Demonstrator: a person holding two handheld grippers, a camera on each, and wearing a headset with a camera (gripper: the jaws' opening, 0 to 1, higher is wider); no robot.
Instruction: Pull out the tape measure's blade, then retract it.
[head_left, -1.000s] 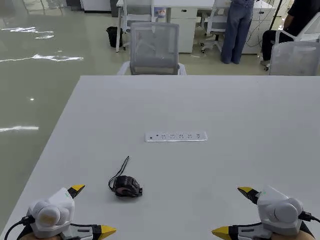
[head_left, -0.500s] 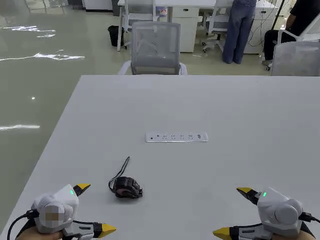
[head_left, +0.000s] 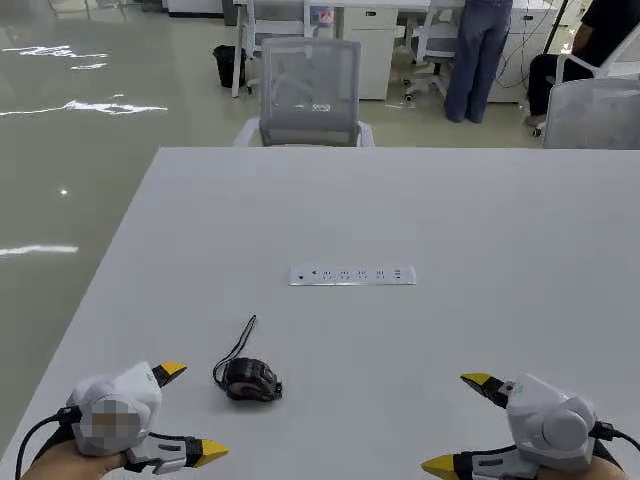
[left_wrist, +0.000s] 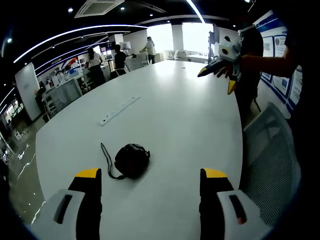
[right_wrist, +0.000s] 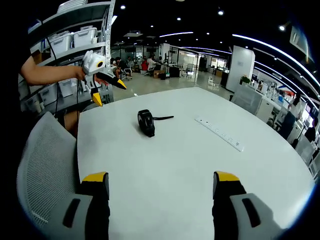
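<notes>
A small black tape measure (head_left: 249, 379) with a thin black wrist strap lies on the white table (head_left: 400, 210), blade fully in. It sits just right of my left gripper (head_left: 192, 411), which stands open near the table's front edge. In the left gripper view the tape measure (left_wrist: 131, 159) lies ahead, between and beyond the yellow-tipped jaws of the left gripper (left_wrist: 151, 173). My right gripper (head_left: 459, 422) is open at the front right, well away from the tape. The right gripper view puts the tape measure (right_wrist: 146, 122) far ahead of the right gripper (right_wrist: 161, 176).
A white power strip (head_left: 352, 275) lies flat at the table's middle, beyond the tape measure. A grey mesh chair (head_left: 309, 95) stands at the far edge, another chair (head_left: 592, 113) at far right. People stand and sit at desks beyond.
Both grippers have drifted slightly inward and forward, staying open. The tape measure has not moved; the head camera has shifted a little.
</notes>
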